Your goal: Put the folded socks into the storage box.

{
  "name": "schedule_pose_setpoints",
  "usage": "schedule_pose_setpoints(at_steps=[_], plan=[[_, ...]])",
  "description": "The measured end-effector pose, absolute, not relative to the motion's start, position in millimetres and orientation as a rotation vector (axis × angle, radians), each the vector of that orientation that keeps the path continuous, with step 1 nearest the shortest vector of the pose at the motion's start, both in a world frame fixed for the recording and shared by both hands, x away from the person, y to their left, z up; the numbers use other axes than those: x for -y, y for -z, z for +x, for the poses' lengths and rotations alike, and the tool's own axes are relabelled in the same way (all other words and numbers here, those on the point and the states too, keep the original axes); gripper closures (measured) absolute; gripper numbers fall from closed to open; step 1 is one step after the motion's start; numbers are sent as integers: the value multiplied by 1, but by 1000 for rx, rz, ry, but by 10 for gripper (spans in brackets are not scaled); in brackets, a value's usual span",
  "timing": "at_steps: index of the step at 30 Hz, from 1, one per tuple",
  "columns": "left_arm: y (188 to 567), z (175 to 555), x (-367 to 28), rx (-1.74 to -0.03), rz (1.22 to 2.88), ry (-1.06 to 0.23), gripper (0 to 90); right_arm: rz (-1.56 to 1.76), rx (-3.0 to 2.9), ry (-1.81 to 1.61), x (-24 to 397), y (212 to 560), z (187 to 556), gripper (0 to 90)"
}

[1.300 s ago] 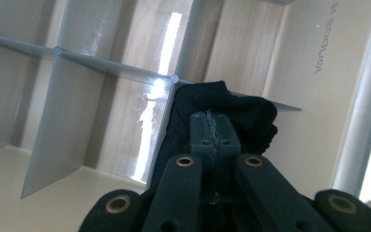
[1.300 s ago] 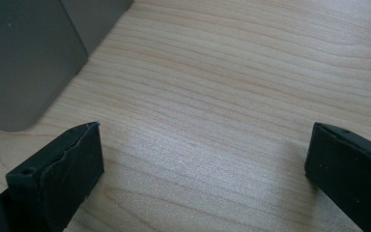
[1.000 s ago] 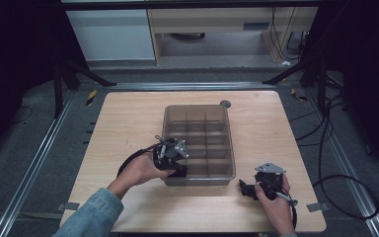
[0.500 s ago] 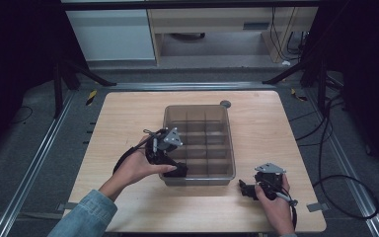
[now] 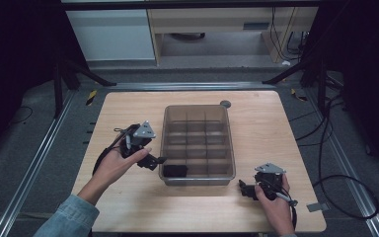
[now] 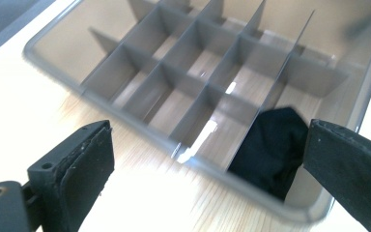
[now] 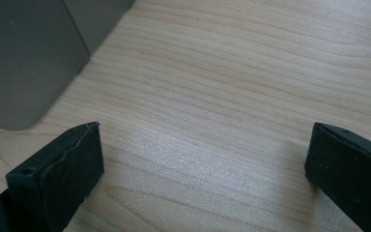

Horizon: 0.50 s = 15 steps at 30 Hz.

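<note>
A grey tray (image 5: pixel 197 108) split into several compartments stands mid-table. A black soft thing (image 5: pixel 175 171) lies in its near-left compartment, and it is also in the left gripper view (image 6: pixel 270 145) behind the tray wall (image 6: pixel 63 48). My left gripper (image 5: pixel 155 160) hovers just left of the tray. Its jaws have just been opening and stand wide (image 6: pixel 207 133), with nothing between them. My right gripper (image 5: pixel 244 187) rests on the wood near the tray's front right corner (image 7: pixel 24 58), open and holding nothing (image 7: pixel 205 128).
A small dark round disc (image 5: pixel 225 103) lies on the table behind the tray. The wooden tabletop (image 5: pixel 276 128) has bare room left and right of the tray. Black cables trail off the table's right side.
The left gripper has drawn back leftward and slightly up from the tray's near-left compartment, and its jaws opened, leaving the black thing there. The right gripper kept still.
</note>
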<state>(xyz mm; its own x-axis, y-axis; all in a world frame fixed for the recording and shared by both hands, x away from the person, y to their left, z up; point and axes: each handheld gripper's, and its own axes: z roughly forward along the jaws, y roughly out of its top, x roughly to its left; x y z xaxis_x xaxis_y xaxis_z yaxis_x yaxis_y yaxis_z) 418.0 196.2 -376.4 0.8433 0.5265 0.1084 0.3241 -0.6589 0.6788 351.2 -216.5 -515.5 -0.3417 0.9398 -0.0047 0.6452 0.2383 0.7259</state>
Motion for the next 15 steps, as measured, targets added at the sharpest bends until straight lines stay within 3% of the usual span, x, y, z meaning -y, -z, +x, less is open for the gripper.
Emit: schedule_pose_setpoints(at_steps=[15], plan=[[405,410,-264,-790,2298,-434,41,1449,-2073,-888,216,516,351,4]])
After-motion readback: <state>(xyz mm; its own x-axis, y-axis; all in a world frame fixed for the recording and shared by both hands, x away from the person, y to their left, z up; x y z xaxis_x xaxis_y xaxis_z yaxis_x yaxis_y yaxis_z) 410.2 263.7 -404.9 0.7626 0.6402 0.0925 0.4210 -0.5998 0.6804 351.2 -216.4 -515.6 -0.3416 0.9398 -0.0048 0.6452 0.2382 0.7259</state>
